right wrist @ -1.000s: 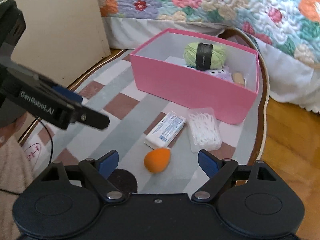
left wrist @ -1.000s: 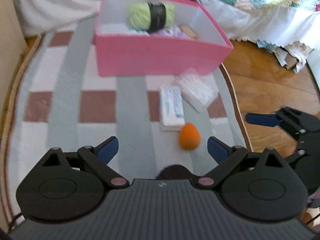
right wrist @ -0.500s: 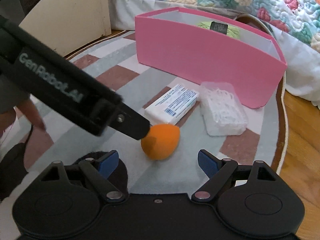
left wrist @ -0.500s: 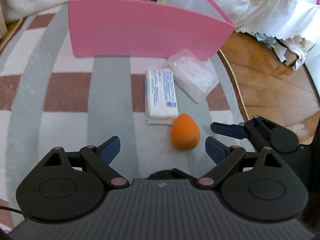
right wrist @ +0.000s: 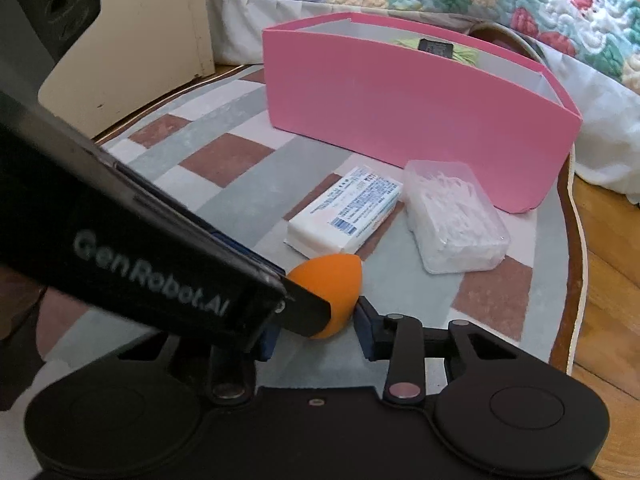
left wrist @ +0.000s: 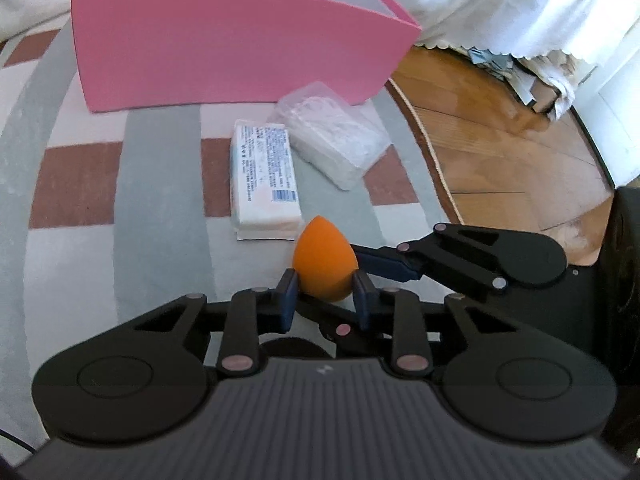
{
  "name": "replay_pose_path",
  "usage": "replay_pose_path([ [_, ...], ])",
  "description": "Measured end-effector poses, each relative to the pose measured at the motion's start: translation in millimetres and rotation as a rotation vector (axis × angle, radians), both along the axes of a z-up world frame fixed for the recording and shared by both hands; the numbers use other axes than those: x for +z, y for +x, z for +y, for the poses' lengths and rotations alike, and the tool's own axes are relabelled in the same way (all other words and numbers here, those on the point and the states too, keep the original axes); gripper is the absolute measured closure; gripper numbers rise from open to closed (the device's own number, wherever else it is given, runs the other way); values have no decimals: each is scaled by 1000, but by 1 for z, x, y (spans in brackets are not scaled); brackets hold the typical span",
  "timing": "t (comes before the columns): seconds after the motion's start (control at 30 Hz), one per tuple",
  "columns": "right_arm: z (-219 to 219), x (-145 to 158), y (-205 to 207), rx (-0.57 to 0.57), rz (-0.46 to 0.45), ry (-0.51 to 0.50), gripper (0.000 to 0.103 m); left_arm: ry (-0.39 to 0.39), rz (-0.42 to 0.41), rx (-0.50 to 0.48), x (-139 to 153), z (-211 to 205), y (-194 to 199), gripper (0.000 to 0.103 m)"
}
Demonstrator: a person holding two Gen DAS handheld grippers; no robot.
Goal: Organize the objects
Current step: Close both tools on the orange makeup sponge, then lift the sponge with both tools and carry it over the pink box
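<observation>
Since the earlier frame: both claws dropped to the rug. Left claw clamped on orange makeup sponge; right claw narrowed around it, contact uncertain. Step: pickup. Next: lift into pink box ahead.

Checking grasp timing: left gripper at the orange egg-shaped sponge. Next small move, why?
Probably lift the left gripper straight up a little: its pads pinch the orange egg-shaped sponge from both sides, it sits on the checked rug, and the open pink box stands beyond.
</observation>
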State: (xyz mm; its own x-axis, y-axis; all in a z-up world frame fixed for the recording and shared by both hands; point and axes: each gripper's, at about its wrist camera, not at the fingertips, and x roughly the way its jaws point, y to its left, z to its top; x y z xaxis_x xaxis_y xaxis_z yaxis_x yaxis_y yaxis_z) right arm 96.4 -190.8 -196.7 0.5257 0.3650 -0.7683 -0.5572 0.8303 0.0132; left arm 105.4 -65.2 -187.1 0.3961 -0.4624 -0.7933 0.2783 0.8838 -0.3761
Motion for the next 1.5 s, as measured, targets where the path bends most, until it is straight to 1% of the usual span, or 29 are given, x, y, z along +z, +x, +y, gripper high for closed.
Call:
replay_pose_path([
  [0.17, 3, 14, -8, 5, 2, -6, 60, -15, 7, 1, 16, 6, -10, 75],
  [0.27, 4, 26, -14, 25, 13, -9, 60, -14, 49, -1, 30, 10, -14, 75],
  [0.37, 7, 40, -22, 52, 10, -13, 60, -24, 52, 9, 46, 13, -18, 75],
  [0.43, 7, 52, -25, 59, -2, -12, 60, -27, 31, 18, 57, 13, -21, 75],
  [0.53, 8, 71, -24, 62, -25, -5, 60, -19, -24, 17, 83, 13, -24, 75],
  [0.73, 8, 120, -21, 73, -125, 8, 60, -2, -101, 26, 138, 16, -13, 75],
  [0.8, 10, 134, -15, 75, -144, 25, 60, 17, -125, 37, 156, 17, -7, 75],
  [0.9, 12, 156, 4, 103, -152, 47, 59, 19, -156, 58, 175, 21, 7, 75],
  [1.03, 18, 176, 31, 141, -193, 30, 59, 6, -163, 82, 189, 27, 37, 75],
  [1.17, 22, 186, 67, 150, -194, 14, 59, 1, -154, 110, 188, 28, 72, 75],
  [1.27, 22, 183, 102, 142, -143, 18, 59, -3, -118, 136, 175, 30, 107, 75],
  [1.37, 23, 169, 139, 123, -71, 4, 59, -19, -86, 125, 153, 28, 144, 75],
  [1.4, 23, 161, 153, 115, -47, -11, 59, -43, -61, 145, 143, 30, 156, 75],
  [1.43, 22, 155, 162, 104, -33, -21, 59, -53, -43, 152, 134, 31, 165, 75],
  [1.5, 20, 139, 185, 93, 23, -33, 59, -72, -11, 171, 115, 30, 183, 74],
])
